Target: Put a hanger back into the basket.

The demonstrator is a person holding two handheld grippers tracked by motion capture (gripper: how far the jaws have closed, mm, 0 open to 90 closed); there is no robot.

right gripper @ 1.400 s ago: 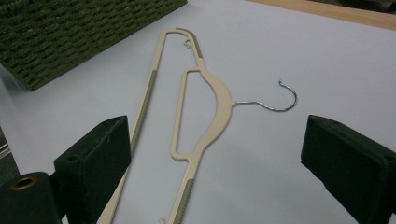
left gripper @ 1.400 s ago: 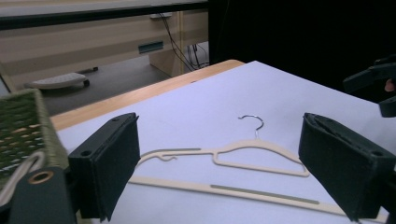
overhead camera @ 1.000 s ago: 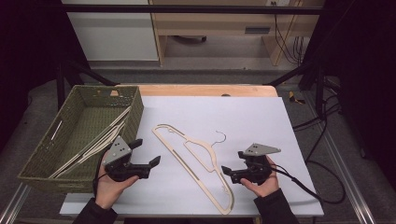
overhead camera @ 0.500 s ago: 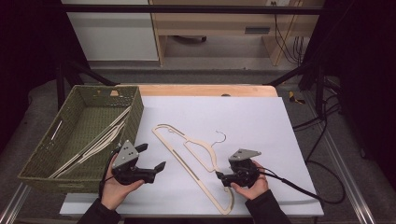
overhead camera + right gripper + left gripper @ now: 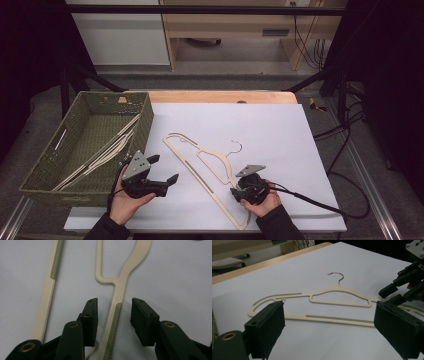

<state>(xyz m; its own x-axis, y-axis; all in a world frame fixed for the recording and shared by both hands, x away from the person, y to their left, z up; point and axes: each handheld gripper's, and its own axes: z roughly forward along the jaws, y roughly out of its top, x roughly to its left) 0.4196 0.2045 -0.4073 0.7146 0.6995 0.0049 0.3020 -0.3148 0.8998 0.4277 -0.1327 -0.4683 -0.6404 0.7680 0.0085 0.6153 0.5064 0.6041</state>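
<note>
A cream hanger (image 5: 192, 167) with a metal hook lies flat on the white table sheet (image 5: 270, 135). My right gripper (image 5: 235, 192) is low over its near shoulder arm. In the right gripper view that arm (image 5: 117, 300) runs between the two pads, with a gap on each side of it. The jaws have just been closing around the arm, so my right gripper (image 5: 113, 312) is open. My left gripper (image 5: 165, 168) hovers beside the basket, open wide, with nothing between its pads. It (image 5: 329, 322) faces the hanger (image 5: 337, 288) and the right gripper (image 5: 402, 287).
A green woven basket (image 5: 145, 120) stands at the table's left and holds several cream hangers (image 5: 110, 150). A wooden strip (image 5: 220, 96) edges the far side of the table. A black cable (image 5: 320, 205) trails right from the right gripper.
My right gripper has moved left and down onto the hanger's near shoulder arm, and its jaws have narrowed around it. The left gripper has stayed about where it was.
</note>
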